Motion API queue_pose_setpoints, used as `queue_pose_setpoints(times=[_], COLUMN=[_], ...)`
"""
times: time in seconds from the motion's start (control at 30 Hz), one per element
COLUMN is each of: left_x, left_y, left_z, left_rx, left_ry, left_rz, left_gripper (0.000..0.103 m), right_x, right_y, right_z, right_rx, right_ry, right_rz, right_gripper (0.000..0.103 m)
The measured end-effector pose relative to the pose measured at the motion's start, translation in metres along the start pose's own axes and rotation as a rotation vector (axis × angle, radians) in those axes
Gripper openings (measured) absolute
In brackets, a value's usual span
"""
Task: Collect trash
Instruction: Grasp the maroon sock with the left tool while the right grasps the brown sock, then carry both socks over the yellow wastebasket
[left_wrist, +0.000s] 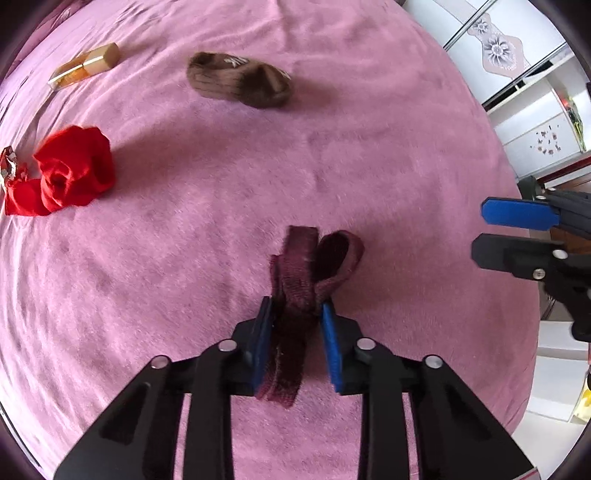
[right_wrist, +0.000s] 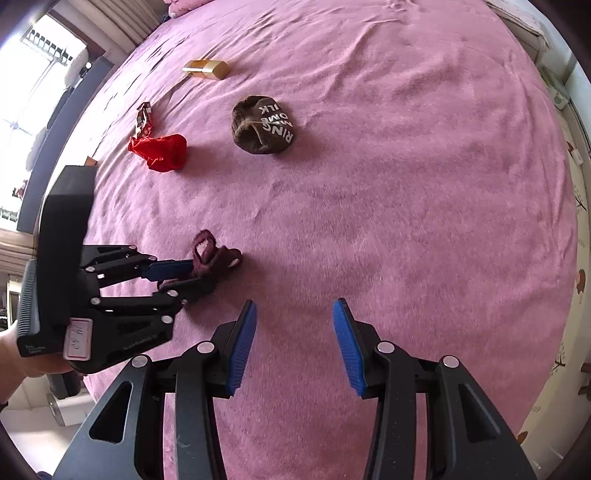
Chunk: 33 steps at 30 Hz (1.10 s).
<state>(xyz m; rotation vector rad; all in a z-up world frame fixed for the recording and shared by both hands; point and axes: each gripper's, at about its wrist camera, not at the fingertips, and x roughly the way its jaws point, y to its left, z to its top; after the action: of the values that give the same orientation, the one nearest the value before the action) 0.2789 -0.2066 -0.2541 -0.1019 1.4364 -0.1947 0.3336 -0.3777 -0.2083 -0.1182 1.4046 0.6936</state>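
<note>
My left gripper (left_wrist: 295, 314) is shut on a maroon sock (left_wrist: 306, 273), holding it just over the pink bedspread (left_wrist: 369, 166); the sock also shows in the right wrist view (right_wrist: 210, 258). My right gripper (right_wrist: 293, 314) is open and empty above the bedspread, to the right of the left gripper (right_wrist: 192, 275); it shows at the right edge of the left wrist view (left_wrist: 480, 230). A crumpled wrapper (right_wrist: 144, 120) lies beside a red sock (right_wrist: 160, 149). A brown sock (right_wrist: 262, 125) with white lettering lies further back.
A gold box (right_wrist: 207, 69) lies at the far side of the bed. White cabinets (left_wrist: 517, 74) stand past the bed's right edge. A window (right_wrist: 33, 92) is to the left.
</note>
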Motion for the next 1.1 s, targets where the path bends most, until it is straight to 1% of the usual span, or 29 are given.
queue_pose_setpoints(times=[0.1, 0.27, 0.33, 0.4, 0.47, 0.53, 0.67, 0.8, 0.83, 0.87, 0.9, 0.97, 1.0, 1.1], left_x=[-0.007, -0.023, -0.026, -0.030, -0.034, -0.036, -0.038, -0.038, -0.038, -0.037, -0.037, -0.037, -0.039, -0.039], left_y=[0.009, 0.040, 0.050, 0.058, 0.067, 0.072, 0.085, 0.095, 0.096, 0.097, 0.097, 0.097, 0.098, 0.094], left_z=[0.004, 0.024, 0.029, 0.036, 0.042, 0.047, 0.048, 0.042, 0.041, 0.040, 0.040, 0.040, 0.037, 0.035], left_rx=[-0.020, -0.123, -0.147, -0.165, -0.180, -0.188, -0.217, -0.235, -0.237, -0.239, -0.240, -0.242, -0.242, -0.240], left_ry=[-0.020, -0.074, -0.090, -0.103, -0.112, -0.119, -0.117, -0.113, -0.111, -0.108, -0.107, -0.107, -0.107, -0.109], left_rz=[-0.009, -0.015, -0.010, -0.006, -0.005, -0.001, 0.000, -0.006, -0.006, -0.007, -0.007, -0.011, -0.014, -0.017], left_gripper=[0.023, 0.023, 0.023, 0.023, 0.023, 0.023, 0.023, 0.023, 0.023, 0.023, 0.023, 0.023, 0.023, 0.023], right_x=[0.007, 0.014, 0.016, 0.020, 0.026, 0.035, 0.050, 0.067, 0.072, 0.077, 0.080, 0.082, 0.082, 0.078], right_y=[0.000, 0.005, 0.010, 0.016, 0.023, 0.029, 0.037, 0.044, 0.045, 0.046, 0.046, 0.046, 0.045, 0.040], right_z=[0.014, 0.049, 0.064, 0.082, 0.099, 0.113, 0.136, 0.149, 0.150, 0.150, 0.149, 0.146, 0.144, 0.133], right_rx=[-0.018, -0.054, -0.076, -0.103, -0.125, -0.138, -0.135, -0.153, -0.157, -0.162, -0.164, -0.157, -0.151, -0.109], right_ry=[0.012, 0.005, -0.003, -0.012, -0.015, -0.015, -0.013, 0.019, 0.035, 0.048, 0.056, 0.063, 0.063, 0.058], right_rz=[0.003, 0.008, 0.012, 0.014, 0.023, 0.014, 0.000, -0.033, -0.044, -0.058, -0.062, -0.055, -0.048, -0.023], right_gripper=[0.043, 0.044, 0.044, 0.046, 0.053, 0.053, 0.053, 0.053, 0.051, 0.041, 0.037, 0.018, 0.016, 0.014])
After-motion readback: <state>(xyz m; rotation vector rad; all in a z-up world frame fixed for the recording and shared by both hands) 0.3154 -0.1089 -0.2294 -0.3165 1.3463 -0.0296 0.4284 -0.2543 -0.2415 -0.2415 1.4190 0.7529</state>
